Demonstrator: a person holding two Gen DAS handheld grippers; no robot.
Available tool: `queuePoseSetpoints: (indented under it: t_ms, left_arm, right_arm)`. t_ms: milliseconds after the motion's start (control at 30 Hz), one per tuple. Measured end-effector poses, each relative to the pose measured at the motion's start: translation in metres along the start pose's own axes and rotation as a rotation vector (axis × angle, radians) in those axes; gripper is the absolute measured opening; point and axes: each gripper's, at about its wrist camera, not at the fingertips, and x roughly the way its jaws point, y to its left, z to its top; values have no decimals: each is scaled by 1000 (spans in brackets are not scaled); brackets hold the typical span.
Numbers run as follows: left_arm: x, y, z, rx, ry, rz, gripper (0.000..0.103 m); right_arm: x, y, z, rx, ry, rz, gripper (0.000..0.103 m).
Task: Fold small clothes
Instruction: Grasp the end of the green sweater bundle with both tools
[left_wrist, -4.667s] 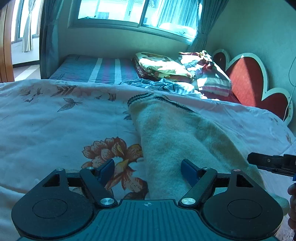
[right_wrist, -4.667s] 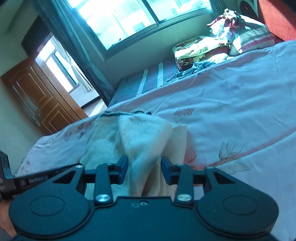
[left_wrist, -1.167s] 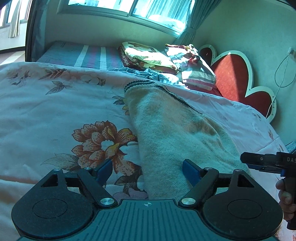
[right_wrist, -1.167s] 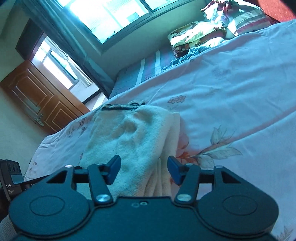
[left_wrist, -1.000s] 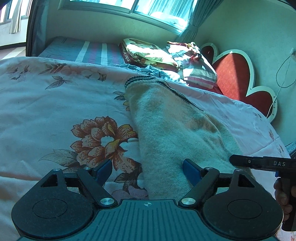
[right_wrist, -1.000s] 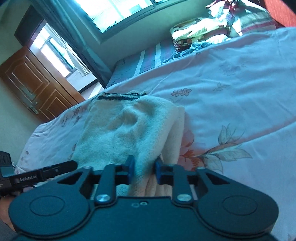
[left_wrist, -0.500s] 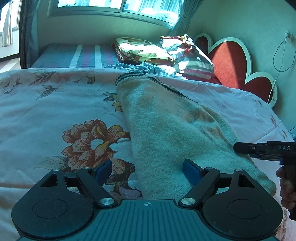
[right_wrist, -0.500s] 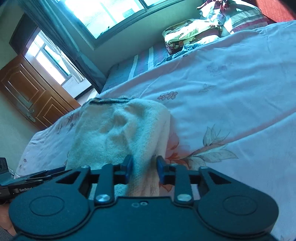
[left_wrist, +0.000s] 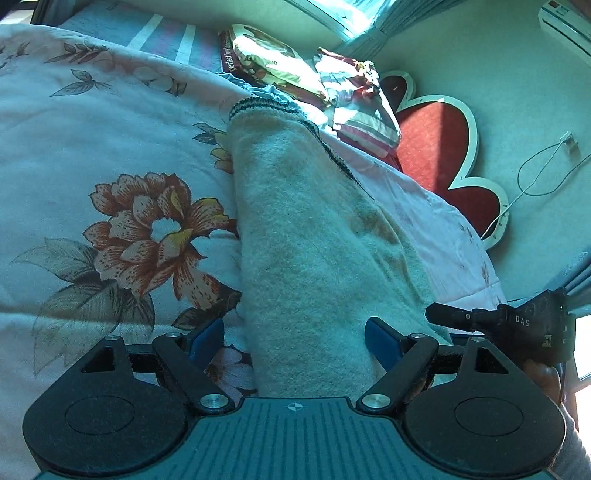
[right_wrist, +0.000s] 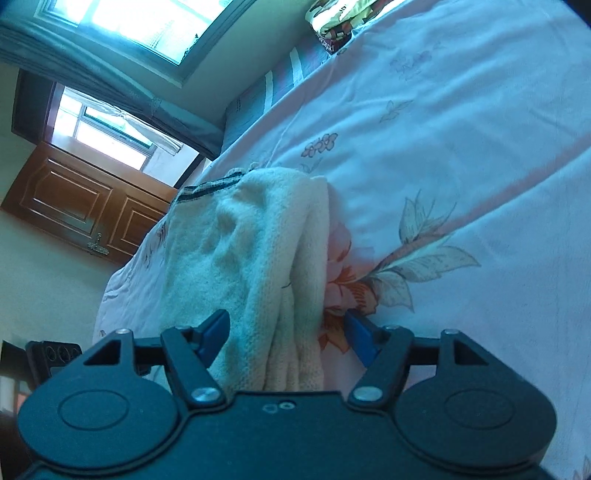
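A bed (left_wrist: 110, 110) fills most of both views, covered by a pale floral quilt (right_wrist: 461, 147); its near edge is cut off by the tool bodies in each view. On the quilt lies the sweater (left_wrist: 314, 240), a cream knit folded lengthwise into a long band with a dark-striped hem (left_wrist: 266, 105) at the far end. Its near end runs under both cameras and is hidden there. From the right wrist the sweater (right_wrist: 251, 258) shows stacked layers along its right side, but how many folds there are is hard to make out.

At the head of the bed a heap of pillows (left_wrist: 314, 81) rests against a red heart-shaped headboard (left_wrist: 436, 147); the pile is partly hidden behind the sweater's hem. A window (right_wrist: 147, 26) and a wooden door (right_wrist: 85, 206) stand at the frame's edge, both cropped.

The left tongs (left_wrist: 295, 338) stand wide apart, straddling the sweater's near end with both blue pads clear of the cloth, gripping nothing. The right tongs (right_wrist: 286, 334) have just been opening; the layered edge of the sweater lies between the pads, which no longer press on it. In the left view the right tool's black finger (left_wrist: 461, 317) reaches in beside the sweater's edge, its tip partly hidden, with a hand (left_wrist: 543, 376) half cut off behind it.
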Motion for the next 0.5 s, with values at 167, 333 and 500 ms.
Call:
queuePoseSetpoints:
  t_ms: [167, 333, 500]
  left_arm:
    - [13, -9, 7, 35, 18, -9, 78]
    - [24, -21, 15, 63, 28, 29, 72]
    - [27, -25, 16, 95, 28, 42, 72]
  right_arm:
    - [13, 11, 6, -70, 56, 8, 64]
    - [19, 15, 8, -103, 63, 25, 55]
    - [19, 17, 8, -133, 60, 19, 50]
